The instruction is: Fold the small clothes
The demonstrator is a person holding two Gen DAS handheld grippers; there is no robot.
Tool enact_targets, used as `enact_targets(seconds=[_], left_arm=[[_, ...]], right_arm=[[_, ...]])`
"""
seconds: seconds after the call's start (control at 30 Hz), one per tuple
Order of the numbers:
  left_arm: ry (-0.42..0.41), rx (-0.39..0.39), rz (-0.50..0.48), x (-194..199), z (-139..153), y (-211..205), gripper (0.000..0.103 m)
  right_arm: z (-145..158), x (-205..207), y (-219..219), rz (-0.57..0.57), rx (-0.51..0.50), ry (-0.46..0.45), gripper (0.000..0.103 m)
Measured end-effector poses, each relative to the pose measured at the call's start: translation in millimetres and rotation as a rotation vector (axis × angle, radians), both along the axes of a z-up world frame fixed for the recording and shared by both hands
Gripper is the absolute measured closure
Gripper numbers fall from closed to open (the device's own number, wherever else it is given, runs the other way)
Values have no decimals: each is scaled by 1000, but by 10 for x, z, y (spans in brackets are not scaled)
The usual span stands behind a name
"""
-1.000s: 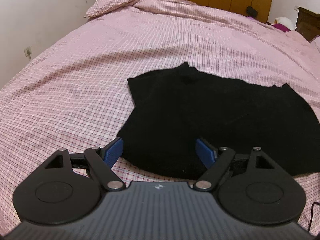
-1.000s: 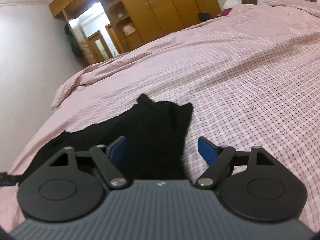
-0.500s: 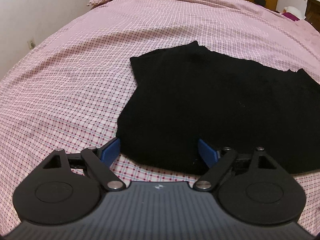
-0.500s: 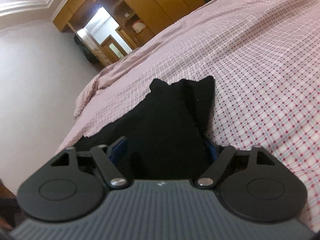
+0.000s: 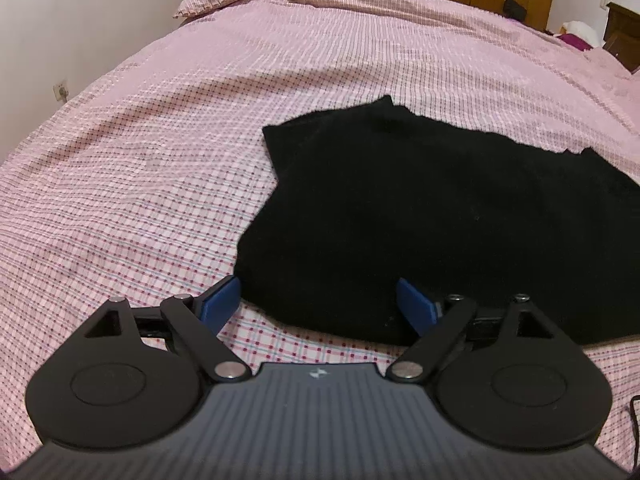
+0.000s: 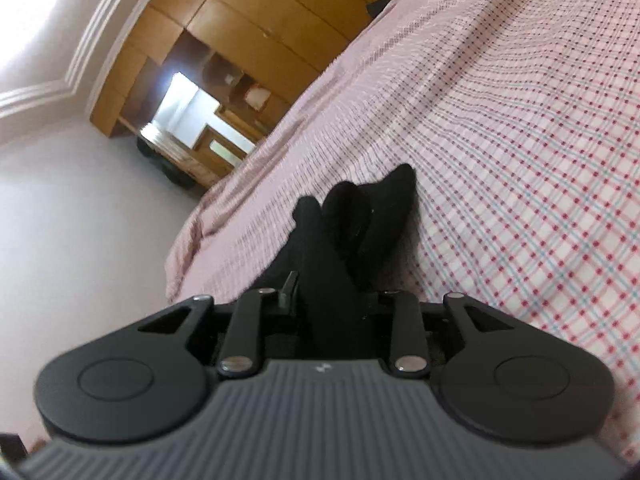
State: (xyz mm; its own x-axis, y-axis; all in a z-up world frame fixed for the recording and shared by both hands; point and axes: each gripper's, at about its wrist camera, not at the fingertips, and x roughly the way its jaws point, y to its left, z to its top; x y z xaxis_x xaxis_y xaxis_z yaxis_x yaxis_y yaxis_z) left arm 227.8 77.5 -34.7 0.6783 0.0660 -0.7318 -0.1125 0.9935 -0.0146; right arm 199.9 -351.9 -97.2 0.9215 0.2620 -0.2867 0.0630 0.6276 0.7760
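A bed (image 5: 168,168) covered with a pink checked sheet is seen, backed by a wooden wardrobe (image 6: 248,28). A black garment (image 5: 420,216) is spread flat on the bed. The left gripper (image 5: 320,304) is held at the garment's near edge, its blue fingers (image 5: 218,300) spread wide and apart. The right gripper (image 6: 332,300) is closing, with a bunched fold of the garment pinched between its fingers.

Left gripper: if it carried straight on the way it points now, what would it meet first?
Most likely the black garment: the open left gripper straddles its near edge, angled down at the bed.
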Motion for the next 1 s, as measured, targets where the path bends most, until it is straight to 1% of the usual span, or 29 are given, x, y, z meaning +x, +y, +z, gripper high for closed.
enact_targets(seconds=[0.17,0.33,0.6,0.7,0.83,0.93,1.0], left_arm=[[-22,2,17,-59,94,108,14],[-35,2,35,-91,156,251,14],[-73,-10,69,-166,265,521,14],[-85,-20,90,-210,278,653,14],[-94,-36,125,-284,248,857,14],[-91,-44,149,-325,212,1018,14],[-86,-50,165,-343,178,1116,14]], right_arm=[[243,8,143,-11,-63,-44,82],[579,85,393,2,-107,-92,83],[1118,288,1040,63,-170,-151,83],[1269,405,1372,110,-226,-169,84],[1348,496,1878,187,-307,-184,84],[1297,546,2245,249,-364,-183,84],[1205,596,2482,295,-410,-175,84]])
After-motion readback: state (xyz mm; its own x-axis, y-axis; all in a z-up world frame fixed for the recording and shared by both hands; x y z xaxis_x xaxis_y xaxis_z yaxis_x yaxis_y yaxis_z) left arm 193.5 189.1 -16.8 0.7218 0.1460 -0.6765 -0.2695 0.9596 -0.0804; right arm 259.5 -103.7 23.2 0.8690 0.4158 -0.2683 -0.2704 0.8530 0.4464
